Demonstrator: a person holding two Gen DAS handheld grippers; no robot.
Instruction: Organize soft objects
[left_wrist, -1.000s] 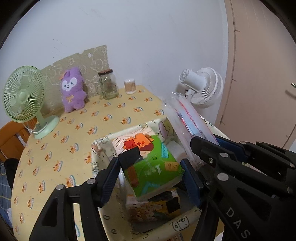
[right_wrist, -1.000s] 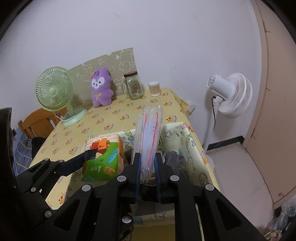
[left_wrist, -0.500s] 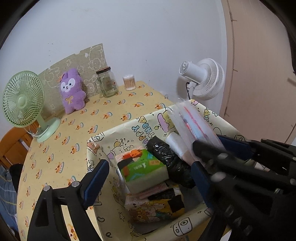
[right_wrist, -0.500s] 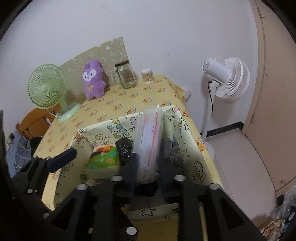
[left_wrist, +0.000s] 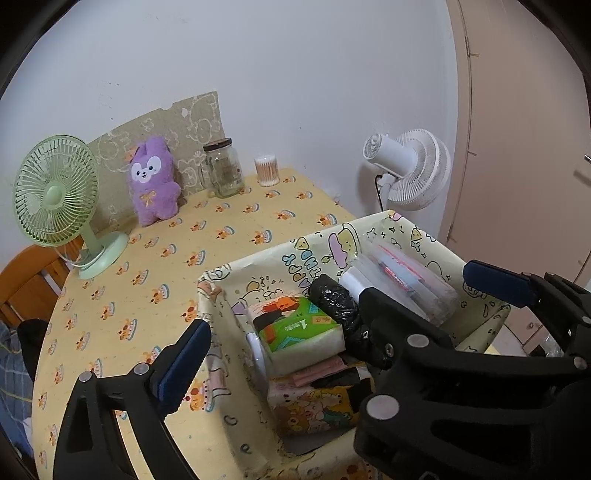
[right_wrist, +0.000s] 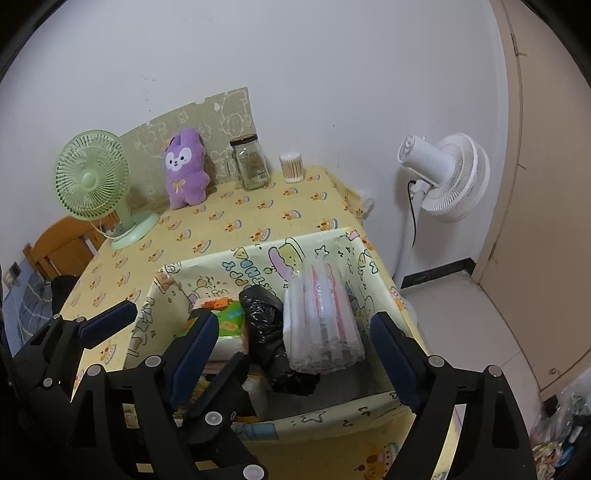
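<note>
A yellow cartoon-print fabric bin (left_wrist: 280, 258) (right_wrist: 258, 258) stands on the table's near right corner. Inside lie a green tissue pack (left_wrist: 299, 332) (right_wrist: 229, 317), a black plastic bag roll (left_wrist: 336, 306) (right_wrist: 262, 325), a clear plastic bag pack with red print (left_wrist: 402, 280) (right_wrist: 321, 325) and a cartoon-print pack (left_wrist: 314, 406) at the bottom. My left gripper (left_wrist: 332, 321) is open and empty above the bin. My right gripper (right_wrist: 295, 354) is open and empty, with the clear pack lying between its fingers. A purple plush toy (left_wrist: 153, 184) (right_wrist: 184, 166) stands at the back of the table.
A green desk fan (left_wrist: 59, 199) (right_wrist: 96, 181) stands at the table's left. A glass jar (left_wrist: 223, 168) (right_wrist: 251, 162) and a cotton-swab tub (left_wrist: 266, 170) (right_wrist: 291, 167) sit by the wall. A white floor fan (left_wrist: 410, 170) (right_wrist: 447, 173) stands right of the table.
The left gripper opened and dropped the green tissue pack into the bin. The right gripper opened and released the clear plastic pack into the bin. Both grippers pulled back and upward.
</note>
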